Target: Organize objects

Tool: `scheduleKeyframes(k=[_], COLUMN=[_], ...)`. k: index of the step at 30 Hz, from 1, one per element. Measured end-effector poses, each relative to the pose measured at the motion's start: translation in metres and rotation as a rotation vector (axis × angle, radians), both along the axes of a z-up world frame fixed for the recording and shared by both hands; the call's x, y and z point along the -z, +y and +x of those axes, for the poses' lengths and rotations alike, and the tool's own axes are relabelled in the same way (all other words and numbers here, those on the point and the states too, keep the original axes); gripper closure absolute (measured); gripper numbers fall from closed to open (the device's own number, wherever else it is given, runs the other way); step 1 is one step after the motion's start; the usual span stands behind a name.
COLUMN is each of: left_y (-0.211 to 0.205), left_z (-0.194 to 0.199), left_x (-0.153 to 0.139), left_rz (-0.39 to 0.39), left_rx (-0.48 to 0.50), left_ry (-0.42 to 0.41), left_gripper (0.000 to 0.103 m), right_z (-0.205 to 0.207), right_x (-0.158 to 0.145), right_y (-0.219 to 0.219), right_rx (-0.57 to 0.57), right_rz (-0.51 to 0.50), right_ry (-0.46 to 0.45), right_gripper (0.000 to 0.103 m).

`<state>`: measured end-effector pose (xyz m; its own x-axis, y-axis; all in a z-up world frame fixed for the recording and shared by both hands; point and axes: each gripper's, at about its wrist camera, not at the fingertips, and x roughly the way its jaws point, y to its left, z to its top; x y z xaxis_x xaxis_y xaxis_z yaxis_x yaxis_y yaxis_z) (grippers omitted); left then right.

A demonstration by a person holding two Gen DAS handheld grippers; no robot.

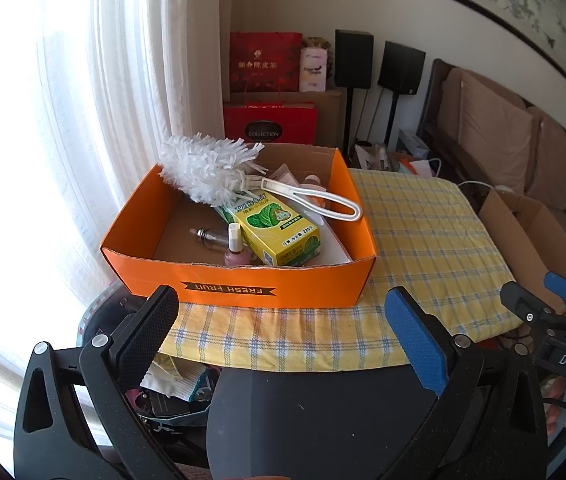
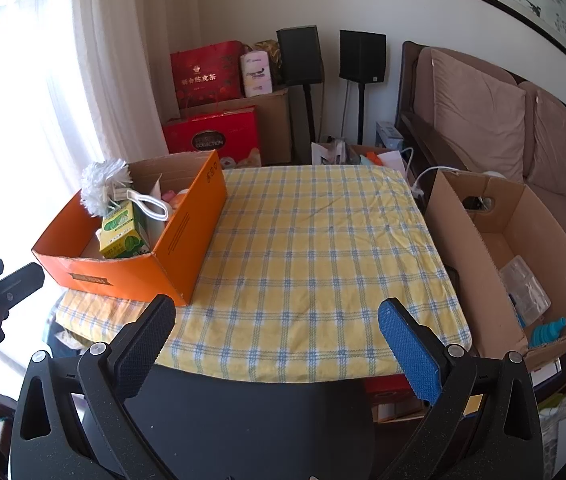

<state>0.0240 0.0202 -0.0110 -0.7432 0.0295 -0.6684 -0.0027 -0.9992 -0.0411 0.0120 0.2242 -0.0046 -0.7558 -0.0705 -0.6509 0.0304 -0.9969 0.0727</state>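
Nearest, left hand-held gripper released, jaws spread wide and holding nothing, aimed at the front wall of the orange cardboard box lettered FRESH FRUIT, likely squared up for a reach inside. Right hand-held gripper likewise released and empty, poised over bare yellow-and-blue checked cloth on the surface, probably kept clear as sorting space. Inside the orange box, at the surface's left edge: small pink glass nail-polish bottle upright against the front wall, yellow-green toothpaste carton leaning across, white fluffy duster with looped handle on top. Off right, brown open cardboard carton beside the surface, seemingly the second bin
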Motion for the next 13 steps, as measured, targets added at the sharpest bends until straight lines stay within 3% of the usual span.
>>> scheduleKeyframes(k=[13], left_y=[0.0009], left_z=[-0.0012], left_x=[0.0024], left_rz=[-0.004], left_rx=[-0.007], left_ry=[-0.002], left_gripper=[0.000], right_z=[0.0001], right_x=[0.0004], right_y=[-0.0014], right_rx=[0.001], right_rz=[-0.001], right_ry=[-0.001], right_gripper=[0.001])
